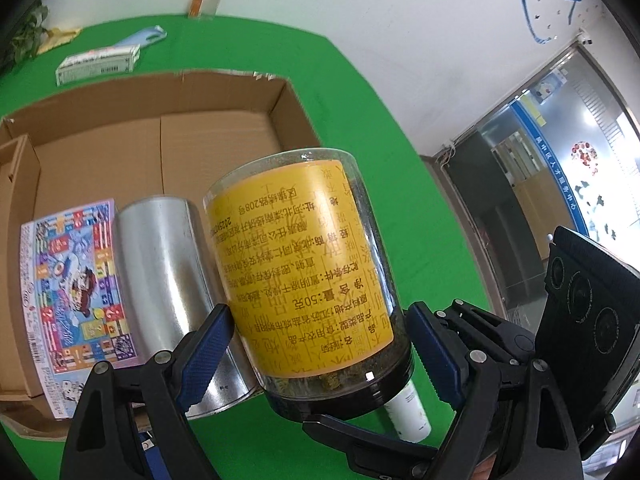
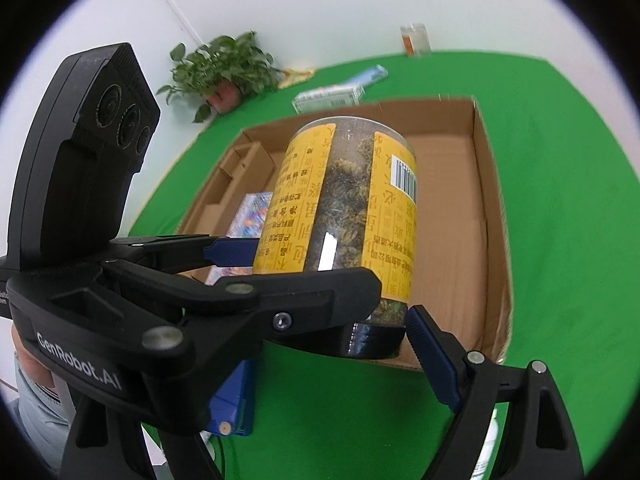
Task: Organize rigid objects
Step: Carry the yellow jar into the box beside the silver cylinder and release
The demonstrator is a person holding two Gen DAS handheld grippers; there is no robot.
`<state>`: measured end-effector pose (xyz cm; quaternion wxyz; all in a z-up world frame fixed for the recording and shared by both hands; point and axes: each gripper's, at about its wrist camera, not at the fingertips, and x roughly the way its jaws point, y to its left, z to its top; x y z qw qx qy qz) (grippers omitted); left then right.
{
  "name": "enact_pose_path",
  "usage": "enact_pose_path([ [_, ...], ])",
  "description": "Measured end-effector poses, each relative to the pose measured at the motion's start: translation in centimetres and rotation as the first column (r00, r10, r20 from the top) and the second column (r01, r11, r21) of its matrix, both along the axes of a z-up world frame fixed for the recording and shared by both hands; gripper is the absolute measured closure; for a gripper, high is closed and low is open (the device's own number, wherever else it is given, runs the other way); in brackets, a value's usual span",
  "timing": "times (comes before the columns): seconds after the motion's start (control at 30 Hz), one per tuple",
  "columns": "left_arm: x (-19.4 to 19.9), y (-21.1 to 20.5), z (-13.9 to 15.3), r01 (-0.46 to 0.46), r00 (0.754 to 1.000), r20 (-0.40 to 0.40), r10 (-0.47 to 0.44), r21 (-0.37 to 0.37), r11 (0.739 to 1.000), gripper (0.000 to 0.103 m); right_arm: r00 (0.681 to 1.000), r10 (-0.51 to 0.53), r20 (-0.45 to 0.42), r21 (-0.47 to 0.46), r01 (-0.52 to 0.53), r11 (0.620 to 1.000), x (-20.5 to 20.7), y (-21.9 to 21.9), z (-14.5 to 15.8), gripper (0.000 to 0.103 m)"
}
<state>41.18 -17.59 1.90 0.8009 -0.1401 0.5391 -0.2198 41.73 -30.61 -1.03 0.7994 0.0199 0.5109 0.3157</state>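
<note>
My left gripper (image 1: 320, 354) is shut on a clear jar (image 1: 308, 264) with a yellow label, dried herbs inside and a black lid. It holds the jar tilted above the near edge of an open cardboard box (image 1: 180, 92). In the box lie a silver tin (image 1: 168, 276) and a colourful flat box (image 1: 76, 292). In the right wrist view the jar (image 2: 344, 204) sits between the left gripper's fingers (image 2: 232, 250). My right gripper (image 2: 332, 392) is open; one blue finger (image 2: 434, 360) shows just below the jar's lid, and the left gripper covers the other.
The green table (image 1: 360, 120) carries a white carton (image 1: 98, 65), a light blue object (image 1: 146, 36) and a glass jar (image 1: 206, 0) near the wall. A potted plant (image 2: 224, 68) stands at the far corner. A white bottle (image 1: 408, 412) lies under the held jar.
</note>
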Motion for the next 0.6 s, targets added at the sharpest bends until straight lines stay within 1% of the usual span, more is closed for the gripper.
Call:
enact_pose_path([
  [0.1, 0.6, -0.6, -2.6, 0.004, 0.999, -0.049, -0.003, 0.013, 1.0, 0.017, 0.999, -0.006, -0.039, 0.0, 0.006, 1.0, 0.5, -0.3, -1.7, 0.018],
  [0.17, 0.9, -1.0, -3.4, 0.009, 0.997, -0.072, -0.007, 0.025, 1.0, 0.018, 0.998, -0.004, -0.066, -0.005, 0.003, 1.0, 0.7, -0.3, -2.8, 0.018],
  [0.3, 1.5, -2.1, -4.2, 0.021, 0.996, -0.09, -0.015, 0.066, 0.998, 0.018, 0.997, -0.008, -0.076, -0.029, 0.006, 1.0, 1.5, -0.1, -3.9, 0.018],
  [0.4, 1.6, -2.2, -3.7, 0.007, 0.997, -0.077, 0.0, 0.085, 0.996, 0.018, 0.995, -0.019, -0.096, -0.05, 0.014, 0.999, 1.8, 0.4, -4.6, 0.018],
  [0.5, 1.2, -2.2, -2.4, -0.034, 0.999, -0.027, 0.037, 0.121, 0.992, 0.018, 0.996, -0.015, -0.09, -0.066, 0.009, 0.998, 2.3, 1.5, -5.0, 0.02],
  [0.6, 0.4, -1.1, -1.9, -0.063, 0.998, 0.0, 0.063, 0.111, 0.992, 0.018, 0.996, -0.017, -0.093, -0.076, 0.01, 0.997, 1.9, 0.9, -5.0, 0.02],
])
